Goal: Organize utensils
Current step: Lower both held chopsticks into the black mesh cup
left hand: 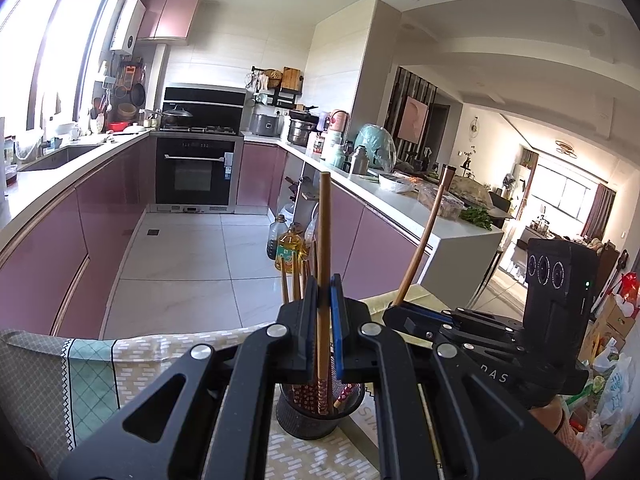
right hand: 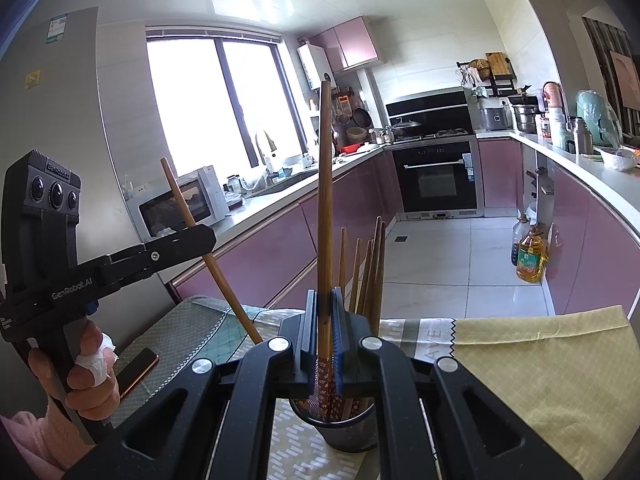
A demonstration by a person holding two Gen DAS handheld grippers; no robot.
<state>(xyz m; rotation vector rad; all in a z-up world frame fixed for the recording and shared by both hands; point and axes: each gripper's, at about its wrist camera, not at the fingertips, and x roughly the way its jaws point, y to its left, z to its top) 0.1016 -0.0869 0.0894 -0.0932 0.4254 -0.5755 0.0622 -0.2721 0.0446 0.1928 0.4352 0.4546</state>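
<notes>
— Where do we stand with the utensils?

— I have the left hand-held gripper (left hand: 323, 312) clamped on one long brown wooden chopstick (left hand: 323, 240), held upright, its patterned red lower end inside the black mesh cup (left hand: 316, 416) on the patterned cloth over the desk (left hand: 92, 368). The right hand-held gripper (right hand: 324, 320) is clamped on a second long brown chopstick (right hand: 325, 184), also with its lower end in the cup.

— So what's already sorted?

— In the right wrist view, several more wooden chopsticks (right hand: 370, 268) already stand in the cup, leaning just behind my grip.

— And what's left?

— I judge both held sticks only need releasing. A dark phone (right hand: 138, 372) lies on the cloth, but I see no loose utensils there, so this looks near the end, though much of the desk is hidden.
</notes>
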